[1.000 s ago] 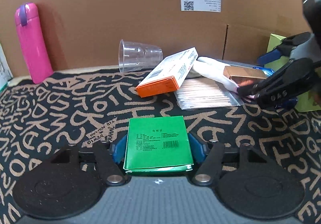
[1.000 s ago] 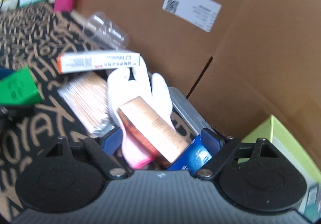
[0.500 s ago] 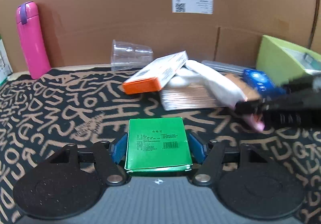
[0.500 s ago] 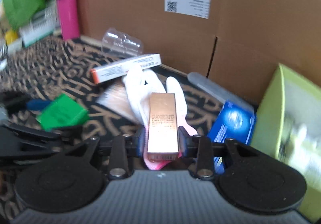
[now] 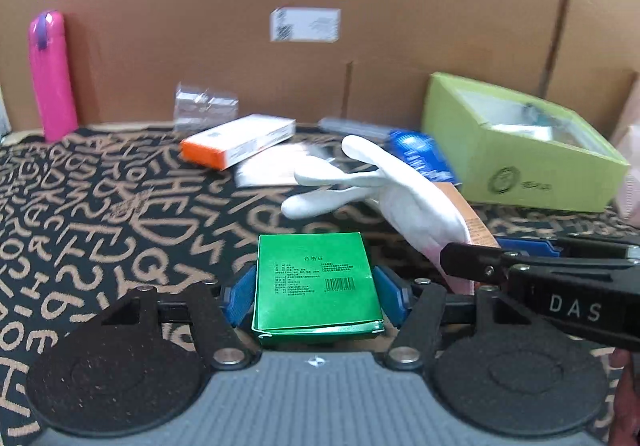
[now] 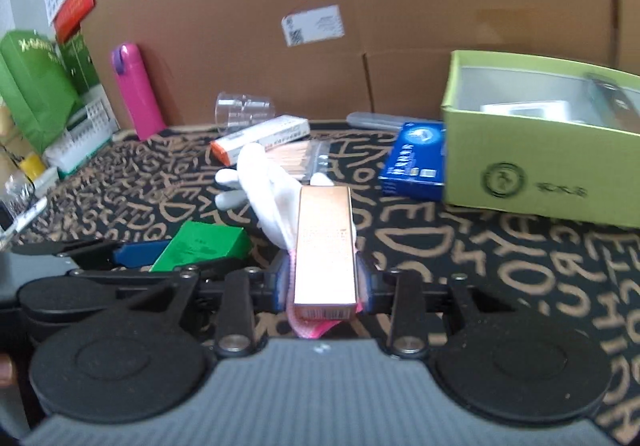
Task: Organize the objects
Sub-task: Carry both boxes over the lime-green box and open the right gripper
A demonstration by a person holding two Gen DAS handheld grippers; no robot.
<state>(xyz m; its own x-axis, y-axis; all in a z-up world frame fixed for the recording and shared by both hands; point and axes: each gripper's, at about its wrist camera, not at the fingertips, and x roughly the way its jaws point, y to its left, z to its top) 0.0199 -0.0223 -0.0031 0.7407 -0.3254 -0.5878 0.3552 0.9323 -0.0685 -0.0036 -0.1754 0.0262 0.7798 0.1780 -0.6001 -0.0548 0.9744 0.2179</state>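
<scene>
Both jaws are clenched: left gripper (image 5: 316, 286) on a green box (image 5: 316, 280), right gripper (image 6: 322, 282) on a copper box (image 6: 325, 244) plus limp glove (image 6: 264, 186). Light, stiff cartons; side grips suit.

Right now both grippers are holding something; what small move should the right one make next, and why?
Probably carry it right toward the light green open box. The right gripper is shut on the rose-gold box, with the white glove caught under it and hanging free, so both look lifted. The left gripper holds the green box and is not in the path.
</scene>
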